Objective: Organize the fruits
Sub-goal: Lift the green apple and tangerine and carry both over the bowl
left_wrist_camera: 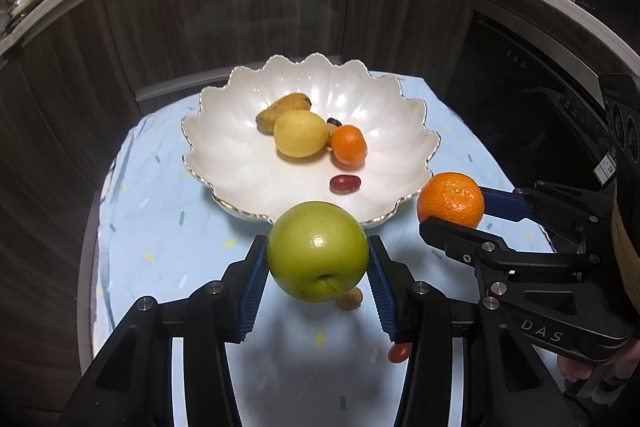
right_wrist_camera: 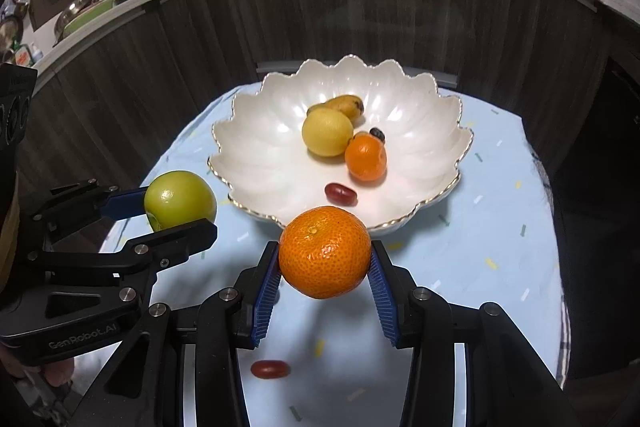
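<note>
Two claws each hold one fruit up off the desk [left_wrist_camera: 160,247], just in front of the bowl [left_wrist_camera: 224,147]. I think both go in next. Left claw [left_wrist_camera: 318,279] pinches a green apple [left_wrist_camera: 317,251] between its blue pads. Right claw [right_wrist_camera: 325,277] squeezes an orange [right_wrist_camera: 325,251] the same way. Inside the bowl sit a lemon [left_wrist_camera: 301,133], a small orange [left_wrist_camera: 349,144] and a red date [left_wrist_camera: 345,183] (more little fruit waits on the desk). The claws read "DAS" and "GenRobot.AI".
</note>
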